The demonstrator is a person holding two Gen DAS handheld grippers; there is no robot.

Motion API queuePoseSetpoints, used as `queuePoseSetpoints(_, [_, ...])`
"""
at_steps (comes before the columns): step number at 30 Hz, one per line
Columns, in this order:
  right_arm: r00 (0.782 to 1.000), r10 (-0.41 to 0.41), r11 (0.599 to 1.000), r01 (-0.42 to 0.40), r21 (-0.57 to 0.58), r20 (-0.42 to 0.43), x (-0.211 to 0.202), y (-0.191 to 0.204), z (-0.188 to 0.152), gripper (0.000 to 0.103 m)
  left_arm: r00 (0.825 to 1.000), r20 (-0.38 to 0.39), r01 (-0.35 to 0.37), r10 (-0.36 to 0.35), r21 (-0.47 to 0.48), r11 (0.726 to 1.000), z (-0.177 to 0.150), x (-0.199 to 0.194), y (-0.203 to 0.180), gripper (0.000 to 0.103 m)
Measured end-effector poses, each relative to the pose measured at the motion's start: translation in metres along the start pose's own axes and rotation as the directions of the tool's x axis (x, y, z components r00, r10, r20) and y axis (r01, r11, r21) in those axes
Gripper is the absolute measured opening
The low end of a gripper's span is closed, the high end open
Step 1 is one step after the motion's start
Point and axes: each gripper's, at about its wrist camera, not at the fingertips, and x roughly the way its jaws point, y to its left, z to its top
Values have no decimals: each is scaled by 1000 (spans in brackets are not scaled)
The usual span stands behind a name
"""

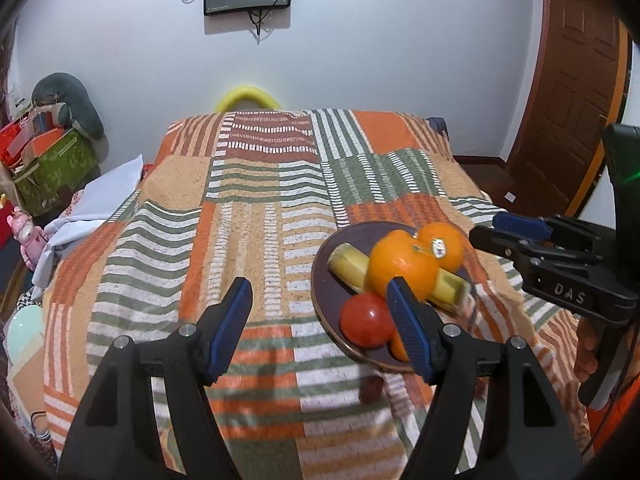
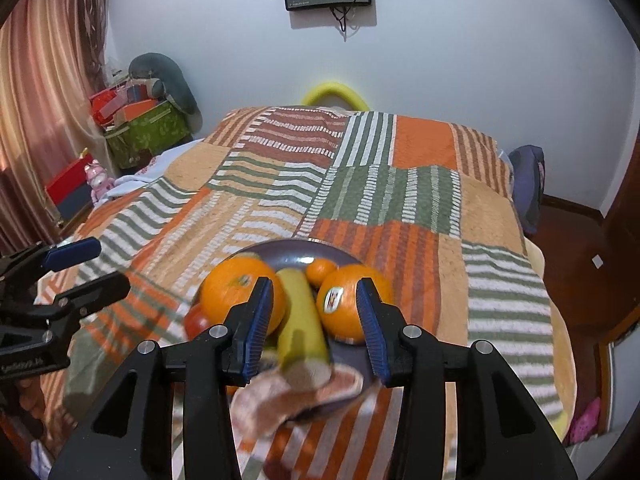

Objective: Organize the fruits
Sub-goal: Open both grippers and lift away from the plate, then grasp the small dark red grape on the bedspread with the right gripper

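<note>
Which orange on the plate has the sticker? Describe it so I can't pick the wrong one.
Find the dark plate on the striped bedspread. A banana lies across it with a large orange on each side. The stickered orange is right of the banana in the right wrist view.

The bedspread is woven cloth, matt and nubbly, in striped patches. On it the dark plate looks glazed and smooth, catching a pale sheen. On the plate, the tomato is glossy, the oranges finely dimpled with a dull shine, one bearing a shiny paper sticker. The banana is smooth and matt. The left gripper is matt black plastic with ribbed blue pads and bright metal pins. Beyond the bedspread, the door is varnished wood.
</note>
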Motion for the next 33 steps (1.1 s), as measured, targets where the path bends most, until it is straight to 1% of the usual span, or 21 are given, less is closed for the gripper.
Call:
queuePoseSetpoints(4, [1000,0,1000,0,8,2,-21,4,-13,40,1000,10,0,0,11,1000,-8,-26,-6,70])
queuePoseSetpoints(8, [1000,-12,1000,12,25,-8,-37,5,-26,40,1000,9,16,-16,6,1000,-19,-48,-10,70])
queuePoseSetpoints(12, [999,-39,999,40,23,-21,-48,7,-39,40,1000,-11,20,-20,3,1000,-33,-59,-12,70])
queuePoseSetpoints(15, [998,-56,998,57,20,-40,-54,10,-52,40,999,-38,30,-30,-5,1000,-44,-60,-11,70])
queuePoseSetpoints(19, [995,-61,998,63,14,-84,-52,12,-70,40,996,-85,28,-28,-3,1000,-61,-51,-11,70])
queuePoseSetpoints(23, [989,-57,998,58,9,-134,-39,13,-87,40,989,-143,43,-45,-19,999,-77,-35,-9,70])
queuePoseSetpoints(29, [978,-9,999,17,34,-208,-12,13,-104,40,976,-210,61,-65,-28,998,-91,-3,-9,69])
queuePoseSetpoints(32, [974,1,999,7,35,-228,1,14,-110,40,969,-234,74,-78,-23,997,-93,13,-12,64])
queuePoseSetpoints(33, [972,8,999,1,38,-234,4,13,-111,40,967,-242,80,-81,-17,997,-94,19,-14,60])
